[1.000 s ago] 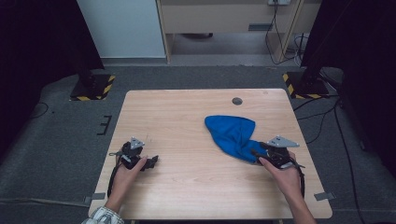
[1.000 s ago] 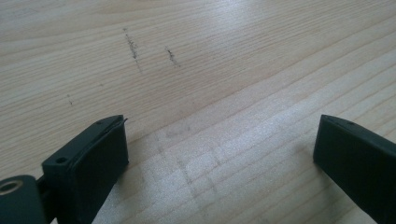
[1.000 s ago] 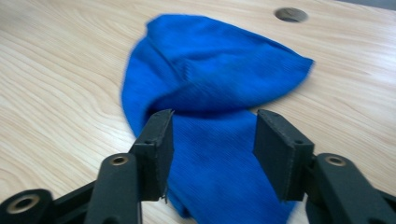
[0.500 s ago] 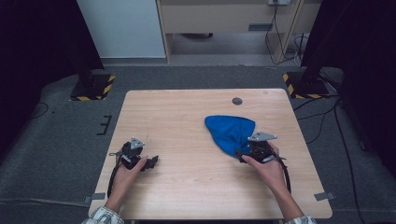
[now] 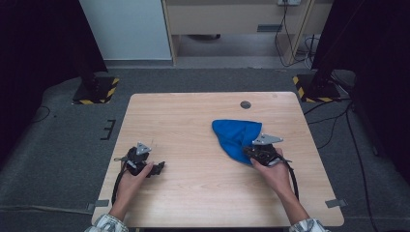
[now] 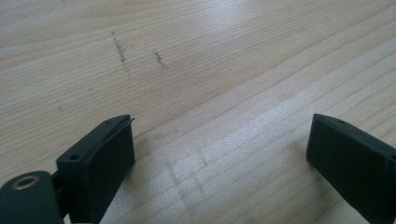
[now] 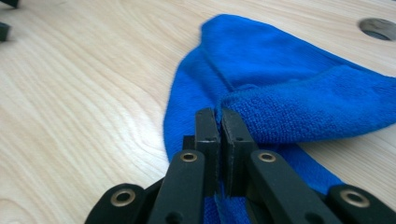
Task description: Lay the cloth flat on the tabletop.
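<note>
High view, cloth: a blue cloth [image 5: 235, 137] lies bunched on the right half of the wooden bench [image 5: 193, 121], near the round hole [image 5: 245, 104] and on the person's side of it.
High view, right tongs [image 5: 247, 152]: at the cloth's near tip, farthest from the hole, held by the right hand [image 5: 271, 170].
High view, left tongs [image 5: 160, 166]: well apart from the cloth, far across the bench from the hole, resting low on the wood in the left hand [image 5: 133, 175].
High view, cloth's axis: long axis runs from its broad end near the hole to the narrow tip at the right tongs, slanting toward the bench's near right corner.
Left gripper view, left tongs [image 6: 219, 154]: jaws wide apart, bare wood between them, holding nothing.
Right gripper view, right tongs [image 7: 220, 122]: jaws have just been closing and now pinch a folded edge of the cloth [image 7: 261, 84], with cloth between the pads.
Right gripper view, cloth's lie: the cloth fans away from the tongs toward the hole [image 7: 377, 28], one flap doubled over.
Progress, judged: the grasp looks made; spreading or folding the cloth appears left to do, and the left tongs have no hold on it yet.
</note>
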Tool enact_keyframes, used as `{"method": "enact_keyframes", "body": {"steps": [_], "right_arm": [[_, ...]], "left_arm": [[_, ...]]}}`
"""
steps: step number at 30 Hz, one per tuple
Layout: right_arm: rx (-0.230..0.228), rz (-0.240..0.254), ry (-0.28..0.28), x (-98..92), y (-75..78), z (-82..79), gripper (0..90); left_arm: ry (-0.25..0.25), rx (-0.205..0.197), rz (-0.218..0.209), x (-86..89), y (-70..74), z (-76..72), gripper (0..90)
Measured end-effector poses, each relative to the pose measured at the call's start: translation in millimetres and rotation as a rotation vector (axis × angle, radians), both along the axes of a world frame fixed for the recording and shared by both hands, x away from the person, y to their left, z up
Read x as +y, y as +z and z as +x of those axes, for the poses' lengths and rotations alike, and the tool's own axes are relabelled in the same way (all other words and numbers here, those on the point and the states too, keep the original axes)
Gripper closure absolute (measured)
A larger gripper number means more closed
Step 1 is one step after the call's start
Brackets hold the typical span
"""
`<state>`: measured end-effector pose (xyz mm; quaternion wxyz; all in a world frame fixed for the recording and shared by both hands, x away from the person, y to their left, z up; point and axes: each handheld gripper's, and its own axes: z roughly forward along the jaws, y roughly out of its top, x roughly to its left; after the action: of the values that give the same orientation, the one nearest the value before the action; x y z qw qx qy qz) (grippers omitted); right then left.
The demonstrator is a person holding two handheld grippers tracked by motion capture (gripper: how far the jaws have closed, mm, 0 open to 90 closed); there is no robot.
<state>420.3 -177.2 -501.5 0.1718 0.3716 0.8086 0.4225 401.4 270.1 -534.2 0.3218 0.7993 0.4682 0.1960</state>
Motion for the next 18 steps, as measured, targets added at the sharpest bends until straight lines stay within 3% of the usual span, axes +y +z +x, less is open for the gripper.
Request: {"method": "enact_keyframes", "body": {"steps": [7,14,18], "right_arm": [[-0.019,0.018,0.08,13.8,4.4,-6.0,87.7],[-0.006,0.014,0.172,28.2,4.1,-12.5,87.9],[0.006,0.048,0.212,32.6,6.4,-15.7,87.9]], "left_arm": [[-0.024,0.008,0.006,-4.0,1.5,-0.7,8.5],[-0.034,0.005,0.0,-7.1,3.5,-2.0,9.1],[-0.04,0.005,-0.001,-8.1,4.3,-2.3,9.3]]}}
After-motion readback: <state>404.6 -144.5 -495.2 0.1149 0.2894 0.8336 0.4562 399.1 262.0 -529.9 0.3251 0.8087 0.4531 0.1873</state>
